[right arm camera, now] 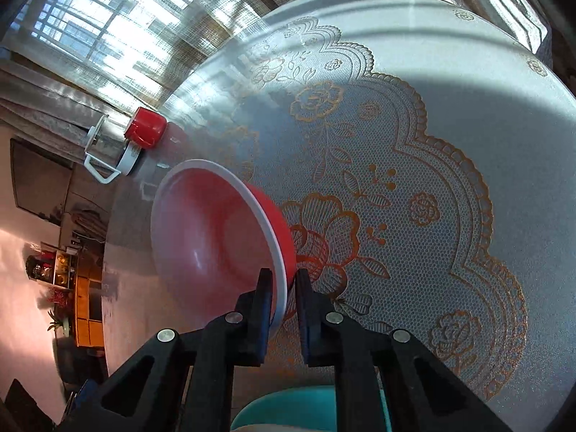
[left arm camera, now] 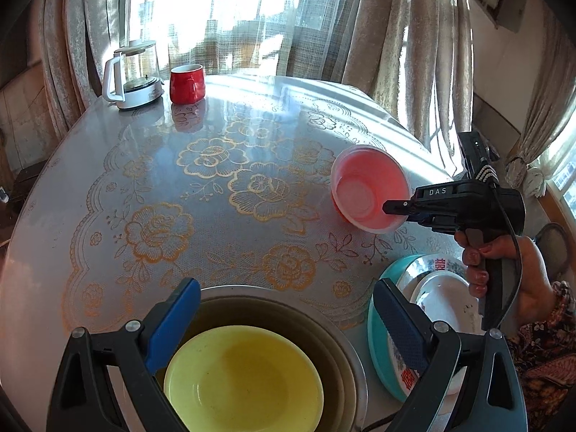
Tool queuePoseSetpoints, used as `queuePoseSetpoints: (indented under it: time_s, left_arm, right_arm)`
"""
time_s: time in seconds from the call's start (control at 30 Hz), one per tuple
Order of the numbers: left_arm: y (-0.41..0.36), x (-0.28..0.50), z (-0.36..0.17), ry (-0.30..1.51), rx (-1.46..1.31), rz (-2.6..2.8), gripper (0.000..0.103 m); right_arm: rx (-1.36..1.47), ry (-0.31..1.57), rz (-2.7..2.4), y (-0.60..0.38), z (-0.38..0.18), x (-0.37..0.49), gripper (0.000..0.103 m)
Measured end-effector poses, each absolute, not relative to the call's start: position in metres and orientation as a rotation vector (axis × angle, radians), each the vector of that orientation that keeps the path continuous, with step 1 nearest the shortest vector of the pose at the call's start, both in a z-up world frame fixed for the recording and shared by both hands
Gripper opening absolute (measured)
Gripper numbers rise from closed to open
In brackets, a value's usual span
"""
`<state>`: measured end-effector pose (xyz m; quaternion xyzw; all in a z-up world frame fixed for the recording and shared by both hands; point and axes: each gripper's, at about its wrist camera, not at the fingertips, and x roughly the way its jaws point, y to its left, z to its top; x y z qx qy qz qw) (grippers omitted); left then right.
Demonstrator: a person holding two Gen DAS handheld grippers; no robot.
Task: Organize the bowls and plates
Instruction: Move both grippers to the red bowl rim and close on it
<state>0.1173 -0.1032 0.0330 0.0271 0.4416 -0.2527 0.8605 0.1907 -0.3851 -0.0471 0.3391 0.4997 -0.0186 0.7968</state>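
My right gripper [right arm camera: 282, 280] is shut on the rim of a pink bowl [right arm camera: 212, 237] and holds it tilted above the table; in the left wrist view the pink bowl [left arm camera: 367, 190] hangs at mid right from that gripper [left arm camera: 392, 206]. My left gripper [left arm camera: 288, 309] is open, its blue pads either side of a yellow bowl [left arm camera: 244, 378] nested in a metal bowl [left arm camera: 345, 345]. A stack of plates [left arm camera: 435, 298], white on teal, lies at the lower right.
A red mug [left arm camera: 187, 82] and a glass kettle [left arm camera: 133, 75] stand at the table's far left edge. A round table with a lace-pattern cover [left arm camera: 216, 198] fills the view. Curtains and windows are behind.
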Motion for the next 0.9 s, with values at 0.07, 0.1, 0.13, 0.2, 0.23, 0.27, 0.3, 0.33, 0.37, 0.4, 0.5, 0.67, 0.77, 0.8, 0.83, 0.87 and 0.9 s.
queuePoseSetpoints:
  time_s: [0.07, 0.1, 0.13, 0.2, 0.23, 0.27, 0.3, 0.33, 0.37, 0.4, 0.5, 0.67, 0.77, 0.8, 0.83, 0.87, 0.9]
  left_arm:
    - [-0.109, 0.124, 0.031, 0.947, 0.049, -0.537, 0.097]
    - [-0.111, 0.127, 0.031, 0.959, 0.044, -0.538, 0.097]
    - [-0.114, 0.131, 0.030, 0.968, 0.038, -0.543, 0.097]
    - [-0.123, 0.139, 0.030, 0.984, 0.028, -0.551, 0.097]
    - [-0.127, 0.144, 0.030, 0.989, 0.029, -0.546, 0.096]
    - [-0.132, 0.149, 0.029, 0.988, 0.035, -0.547, 0.095]
    - [-0.136, 0.154, 0.028, 0.986, 0.046, -0.545, 0.094]
    - [-0.141, 0.159, 0.027, 0.989, 0.061, -0.535, 0.090]
    - [-0.145, 0.165, 0.024, 0.995, 0.075, -0.524, 0.088]
    - [-0.148, 0.170, 0.021, 1.006, 0.087, -0.515, 0.084]
    - [-0.156, 0.183, 0.007, 1.050, 0.099, -0.502, 0.073]
    - [-0.168, 0.193, -0.015, 1.127, 0.109, -0.507, 0.055]
    - [-0.171, 0.196, -0.025, 1.166, 0.105, -0.507, 0.026]
    - [-0.172, 0.195, -0.027, 1.175, 0.099, -0.513, 0.018]
    - [-0.172, 0.194, -0.028, 1.182, 0.090, -0.523, 0.014]
    - [-0.171, 0.193, -0.029, 1.185, 0.080, -0.532, 0.014]
    - [-0.169, 0.191, -0.028, 1.182, 0.074, -0.537, 0.014]
  right_arm:
    - [0.693, 1.099, -0.009, -0.370, -0.044, 0.188, 0.013]
    - [0.680, 1.108, 0.005, -0.364, -0.043, 0.187, 0.013]
    - [0.672, 1.115, 0.022, -0.358, -0.042, 0.186, 0.013]
    - [0.653, 1.129, 0.048, -0.347, -0.040, 0.185, 0.013]
    - [0.645, 1.132, 0.056, -0.343, -0.039, 0.185, 0.013]
    - [0.639, 1.133, 0.068, -0.340, -0.038, 0.185, 0.013]
    - [0.634, 1.135, 0.077, -0.337, -0.037, 0.185, 0.013]
    - [0.631, 1.138, 0.078, -0.335, -0.037, 0.185, 0.013]
    - [0.628, 1.139, 0.075, -0.333, -0.037, 0.184, 0.013]
    - [0.626, 1.139, 0.076, -0.331, -0.037, 0.184, 0.013]
    - [0.634, 1.145, 0.072, -0.329, -0.039, 0.183, 0.013]
    - [0.653, 1.150, 0.065, -0.332, -0.042, 0.177, 0.013]
    - [0.663, 1.143, 0.065, -0.331, -0.042, 0.177, 0.013]
    - [0.667, 1.139, 0.067, -0.331, -0.042, 0.176, 0.013]
    - [0.672, 1.132, 0.070, -0.332, -0.042, 0.175, 0.013]
    - [0.676, 1.127, 0.073, -0.331, -0.041, 0.175, 0.013]
    - [0.681, 1.122, 0.078, -0.331, -0.040, 0.174, 0.013]
